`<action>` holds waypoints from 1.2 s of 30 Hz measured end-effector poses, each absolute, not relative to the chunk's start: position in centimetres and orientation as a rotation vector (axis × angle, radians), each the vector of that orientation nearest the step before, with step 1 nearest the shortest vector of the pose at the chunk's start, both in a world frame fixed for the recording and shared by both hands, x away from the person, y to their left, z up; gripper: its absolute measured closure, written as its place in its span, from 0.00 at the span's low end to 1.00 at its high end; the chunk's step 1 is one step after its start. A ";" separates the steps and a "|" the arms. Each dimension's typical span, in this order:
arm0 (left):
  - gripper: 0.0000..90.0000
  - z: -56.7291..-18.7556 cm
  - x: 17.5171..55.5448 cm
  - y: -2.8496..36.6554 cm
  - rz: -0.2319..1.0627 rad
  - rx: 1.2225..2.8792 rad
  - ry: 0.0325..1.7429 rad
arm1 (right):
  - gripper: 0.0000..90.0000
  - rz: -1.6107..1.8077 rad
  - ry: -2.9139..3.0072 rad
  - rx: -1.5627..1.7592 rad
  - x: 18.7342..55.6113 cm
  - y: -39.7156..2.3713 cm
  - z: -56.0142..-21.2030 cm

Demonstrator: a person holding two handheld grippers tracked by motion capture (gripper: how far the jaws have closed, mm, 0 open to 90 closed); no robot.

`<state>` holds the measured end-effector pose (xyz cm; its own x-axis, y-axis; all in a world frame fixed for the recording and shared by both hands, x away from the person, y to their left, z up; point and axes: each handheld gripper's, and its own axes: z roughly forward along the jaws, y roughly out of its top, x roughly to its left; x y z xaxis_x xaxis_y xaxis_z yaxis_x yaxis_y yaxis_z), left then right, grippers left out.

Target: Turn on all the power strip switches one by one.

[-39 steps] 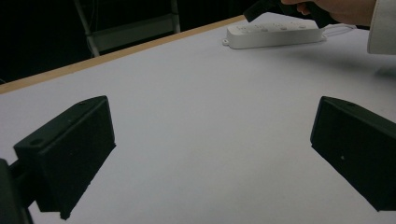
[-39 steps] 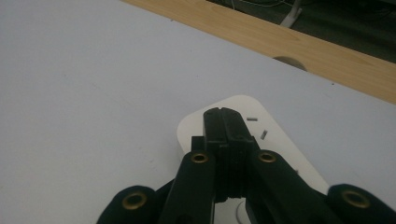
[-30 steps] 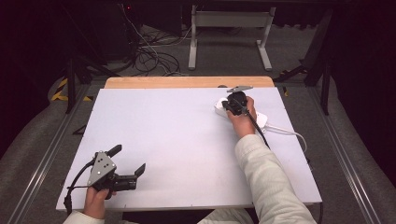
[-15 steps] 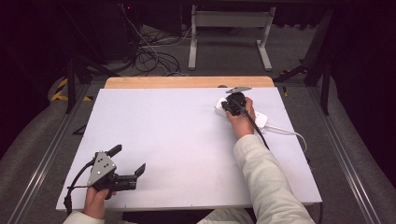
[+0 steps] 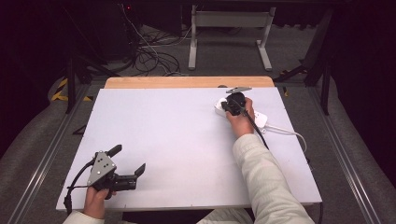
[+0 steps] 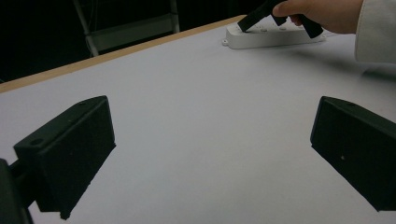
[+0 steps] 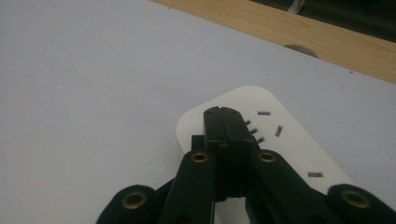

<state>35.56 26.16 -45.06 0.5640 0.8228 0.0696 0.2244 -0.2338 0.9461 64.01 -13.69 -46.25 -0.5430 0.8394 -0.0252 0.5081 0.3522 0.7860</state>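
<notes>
Item: white power strip (image 5: 243,112), upper right of the high view, lying flat on the white table (image 5: 177,135) near its wooden far edge (image 5: 187,82); white cord (image 5: 289,133) trails off to the right.

Right gripper (image 7: 225,122): jaws pressed together, tips resting on the strip's socket face.

Left gripper (image 5: 128,163): jaws spread, empty, lower left.

Handling, judged: rigid plastic, light, smooth, likely to slide when pushed. Best taken across its narrow sides.

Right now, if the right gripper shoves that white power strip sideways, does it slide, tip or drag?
The power strip is flat and low, so it will probably slide, not tip. Its rigid casing should not flex. Its cable trails off the table edge and may pivot it.
</notes>
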 end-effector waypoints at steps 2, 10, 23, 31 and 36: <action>0.00 -45.1 35.6 26.2 0.717 1.756 0.870 | 1.00 1.044 2.189 1.185 64.0 -13.6 -46.3; 0.00 -45.0 35.5 26.2 0.718 1.757 0.868 | 1.00 1.059 2.189 1.219 64.0 -13.8 -46.3; 0.00 -45.0 35.5 26.1 0.718 1.760 0.863 | 1.00 1.032 2.209 1.223 64.0 -13.5 -46.2; 0.00 -45.0 35.7 26.2 0.717 1.756 0.869 | 1.00 1.130 2.180 1.193 62.8 -14.2 -44.5; 0.00 -45.0 35.6 26.0 0.714 1.759 0.862 | 0.97 1.151 2.185 1.118 61.4 -14.0 -42.7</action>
<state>35.61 25.95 -45.00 0.5701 0.8185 0.0710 0.2224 -0.2370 0.9457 61.45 -14.02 -42.66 -0.5840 0.8117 -0.0025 0.4572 0.3315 0.8253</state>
